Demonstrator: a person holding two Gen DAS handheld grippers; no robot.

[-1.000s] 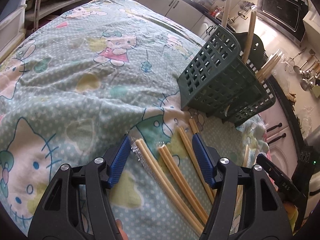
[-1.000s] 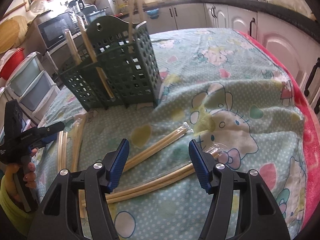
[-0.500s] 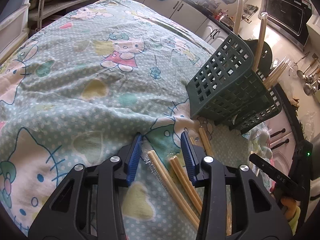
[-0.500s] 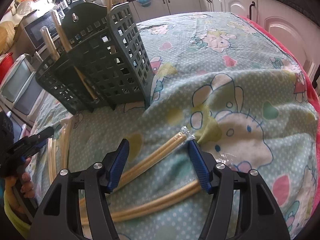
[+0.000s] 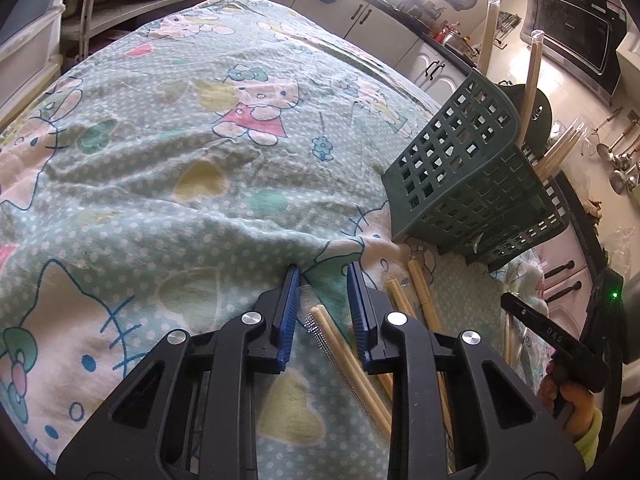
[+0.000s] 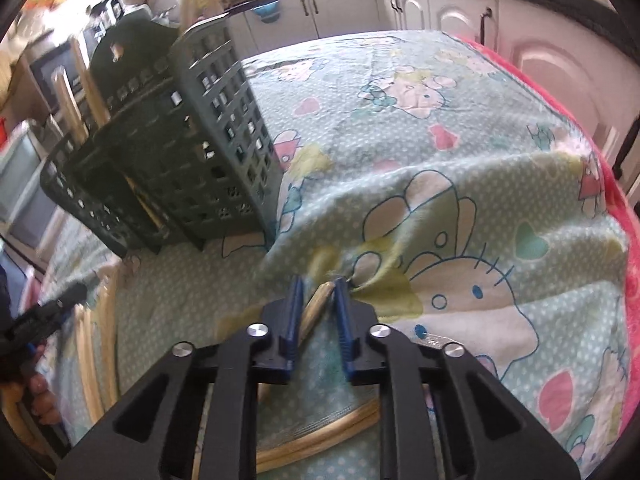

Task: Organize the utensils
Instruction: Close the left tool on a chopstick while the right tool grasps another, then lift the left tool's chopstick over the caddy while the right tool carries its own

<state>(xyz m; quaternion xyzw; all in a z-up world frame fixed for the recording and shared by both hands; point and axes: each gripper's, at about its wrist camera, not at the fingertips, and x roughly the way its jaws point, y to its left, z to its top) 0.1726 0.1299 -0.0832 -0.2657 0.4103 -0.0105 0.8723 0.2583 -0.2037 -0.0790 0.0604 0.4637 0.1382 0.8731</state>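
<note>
Sunlit kitchen (white cabinets (image 6: pixel 404 4))

Pale wrapped chopstick pairs (image 5: pixel 352 356) lying scattered on patterned cloth, dark green lattice holder (image 5: pixel 460 168) upright nearby

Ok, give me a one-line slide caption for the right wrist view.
Right gripper, jaws just closing, pinches a wrapped chopstick pair on the cartoon-print cloth beside the green utensil basket.

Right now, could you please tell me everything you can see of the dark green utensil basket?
The dark green utensil basket looks like moulded plastic with square-holed grid walls and rounded corners, split into several compartments and backed by a rounded hanging tab. In both wrist views it appears tilted, resting on the cartoon-print cloth. Several pale chopsticks, some plastic-wrapped, stand in its rear compartments; neither gripper touches it.
</note>
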